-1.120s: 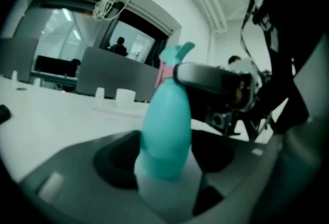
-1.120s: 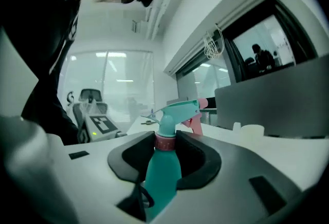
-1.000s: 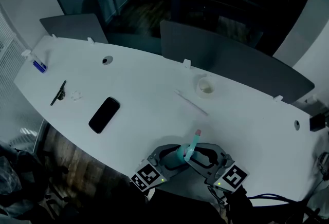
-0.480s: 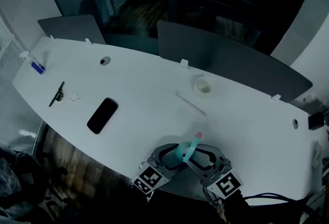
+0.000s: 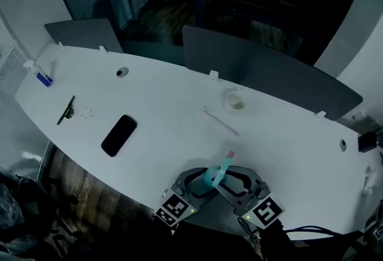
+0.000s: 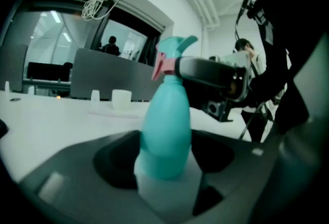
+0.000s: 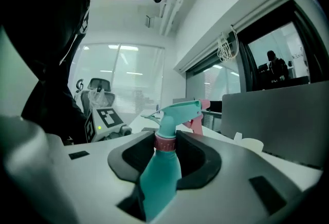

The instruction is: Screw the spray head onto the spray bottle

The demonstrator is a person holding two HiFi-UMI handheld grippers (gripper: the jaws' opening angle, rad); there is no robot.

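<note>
The spray bottle [image 5: 210, 178], teal with a pale base, sits at the near edge of the white table [image 5: 167, 92], caught between 2 grippers. The left gripper [image 5: 202, 179] comes at the bottle from the left, and its jaws press against the lower body of the bottle, 1 on each side. The right gripper [image 5: 231, 181] comes from the bottle's right. Its jaws pinch the spray head [image 7: 177, 111] at the pink collar [image 7: 165, 142], just above the bottle's shoulder. The head sits on top of the bottle neck, and its pink nozzle tip [image 5: 230, 154] points away from the person.

Beyond the bottle, farther across the table, lies a thin white stick [image 5: 220, 120], and past that stands a small white cup [image 5: 235, 100]. Well to the bottle's left lies a black phone [image 5: 119, 134]. Each gripper's marker cube shows nearer the person than the bottle, off the table edge.
</note>
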